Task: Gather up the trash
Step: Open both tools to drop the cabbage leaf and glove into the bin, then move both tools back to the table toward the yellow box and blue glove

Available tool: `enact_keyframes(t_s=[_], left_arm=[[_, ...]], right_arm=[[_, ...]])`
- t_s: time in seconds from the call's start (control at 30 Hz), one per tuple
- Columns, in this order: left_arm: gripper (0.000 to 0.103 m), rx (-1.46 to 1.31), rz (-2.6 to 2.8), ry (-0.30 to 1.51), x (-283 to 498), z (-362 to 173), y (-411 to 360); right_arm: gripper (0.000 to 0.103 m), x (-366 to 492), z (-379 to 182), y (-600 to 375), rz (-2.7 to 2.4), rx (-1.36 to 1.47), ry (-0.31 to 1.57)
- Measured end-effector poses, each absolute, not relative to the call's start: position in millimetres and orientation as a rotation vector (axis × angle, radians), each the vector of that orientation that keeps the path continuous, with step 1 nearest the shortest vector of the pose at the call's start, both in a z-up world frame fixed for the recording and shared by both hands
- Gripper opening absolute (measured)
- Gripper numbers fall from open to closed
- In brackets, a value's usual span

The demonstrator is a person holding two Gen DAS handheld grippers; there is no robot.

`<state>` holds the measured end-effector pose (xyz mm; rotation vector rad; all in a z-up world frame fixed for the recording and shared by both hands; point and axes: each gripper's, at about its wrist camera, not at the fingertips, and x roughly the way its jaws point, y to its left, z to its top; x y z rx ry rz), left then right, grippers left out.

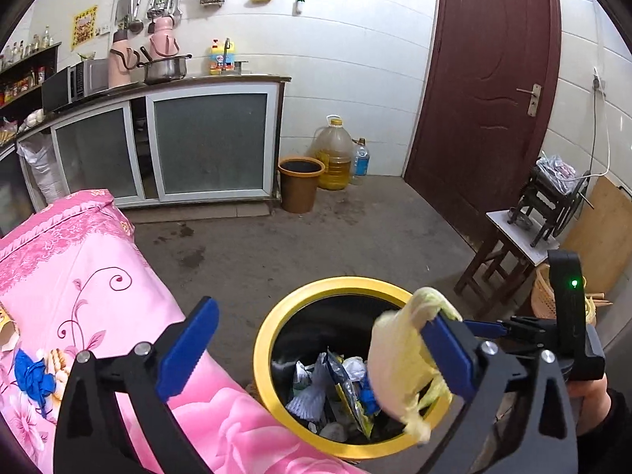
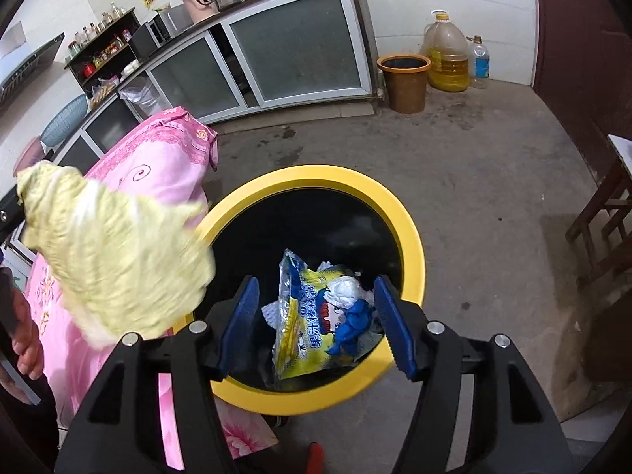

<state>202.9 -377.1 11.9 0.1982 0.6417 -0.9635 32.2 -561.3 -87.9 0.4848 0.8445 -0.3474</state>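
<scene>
**Both grippers released over the trash bin**

Left gripper (image 1: 316, 351): fingers (image 1: 185, 349) spread wide, nothing pressed between them. A pale yellow-green cabbage leaf (image 1: 399, 359) drapes against the inner face of one blue finger only, hanging above the yellow rim of the black trash bin (image 1: 272, 324); the other finger stands well clear of it, over the pink floral cloth (image 1: 98, 276) beside the bin.

Right gripper (image 2: 316, 328): fingers (image 2: 395, 331) parted about halfway, empty, pointing down into the bin mouth. Neither pad touches anything.

Bin contents, seen between the right fingers: a yellow and blue snack wrapper (image 2: 304, 324), crumpled white paper (image 2: 343, 288) and a blue glove (image 2: 355, 324). In the right wrist view the leaf appears blurred at the bin's left edge.
</scene>
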Motion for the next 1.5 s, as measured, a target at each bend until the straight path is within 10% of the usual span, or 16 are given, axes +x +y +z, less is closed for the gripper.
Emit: enact_keyframes(t_s=[0.57,1.1,1.5], left_arm=[[0.095,0.531,-0.963,1.032,224,-19,-447],[0.095,-0.16,-1.143,1.875,266,-92,-429],[0.095,-0.169,-1.131,1.669,281,-48,-382]], right_arm=[[0.059,-2,-64,-558,-0.382,0.489,0.802],[0.059,-30,-48,-559,-0.414,0.486,0.759],[0.059,-16,-33,-532,-0.353,0.423,0.746]])
